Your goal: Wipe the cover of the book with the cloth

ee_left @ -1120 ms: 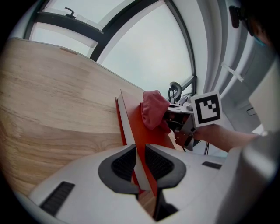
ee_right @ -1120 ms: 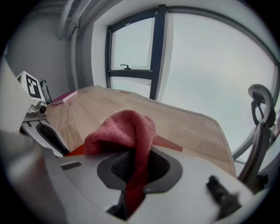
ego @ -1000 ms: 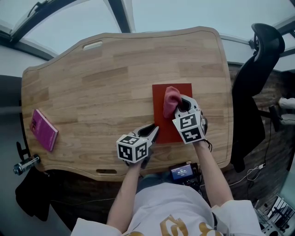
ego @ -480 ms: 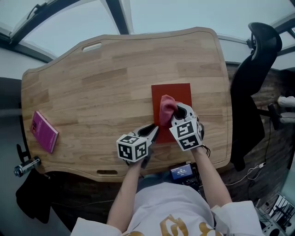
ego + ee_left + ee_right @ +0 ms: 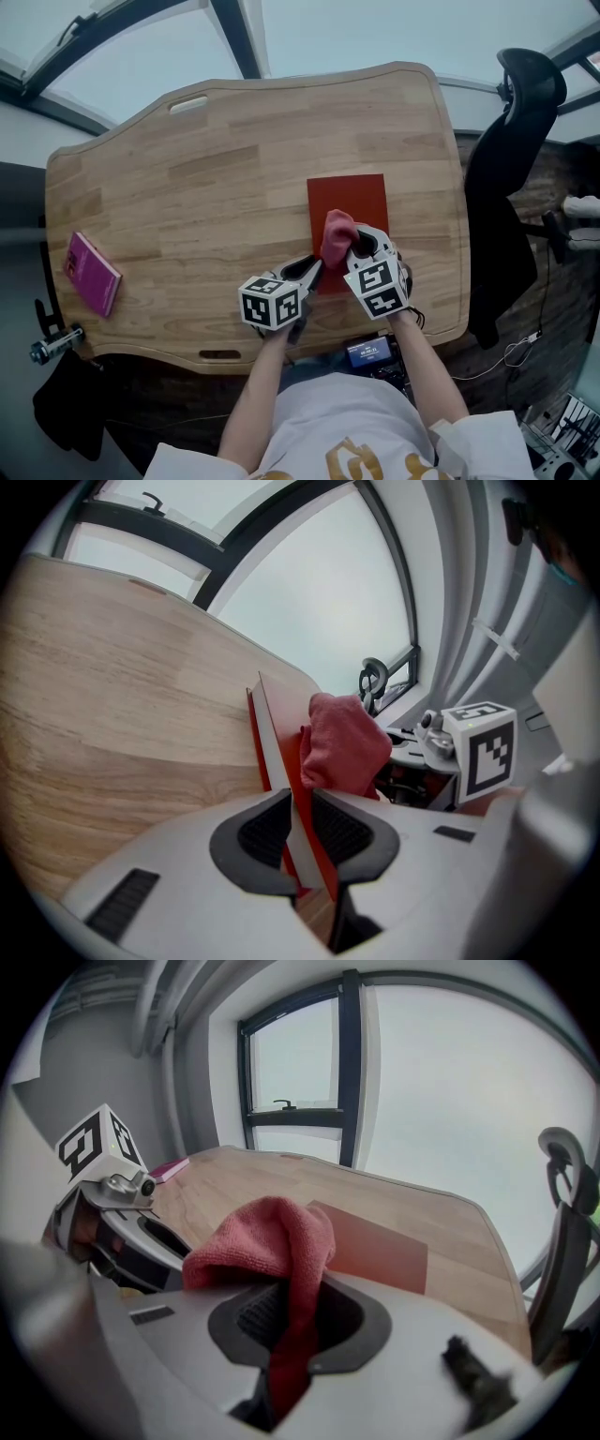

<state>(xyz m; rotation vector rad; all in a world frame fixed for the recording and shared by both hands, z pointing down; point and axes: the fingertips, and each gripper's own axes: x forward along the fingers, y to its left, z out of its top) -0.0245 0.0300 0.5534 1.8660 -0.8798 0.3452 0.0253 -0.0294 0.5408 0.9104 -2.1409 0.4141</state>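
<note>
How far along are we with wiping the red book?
Done: the left gripper is clamped on the red book's near left edge, and the right gripper is shut on the cloth. In hand: the cloth sits on the cover's near half. Left: the far half lies bare; no mark shows what's wiped.

Office-type rm: wooden desk [image 5: 187,187], black swivel chair [image 5: 531,77] w/ jacket [image 5: 497,187], big windows [image 5: 291,1054] alongside.

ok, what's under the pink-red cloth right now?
The flat red book on the wooden table. The pink-red cloth, clamped in the right tool, covers the near part of the cover, which is hidden.
</note>
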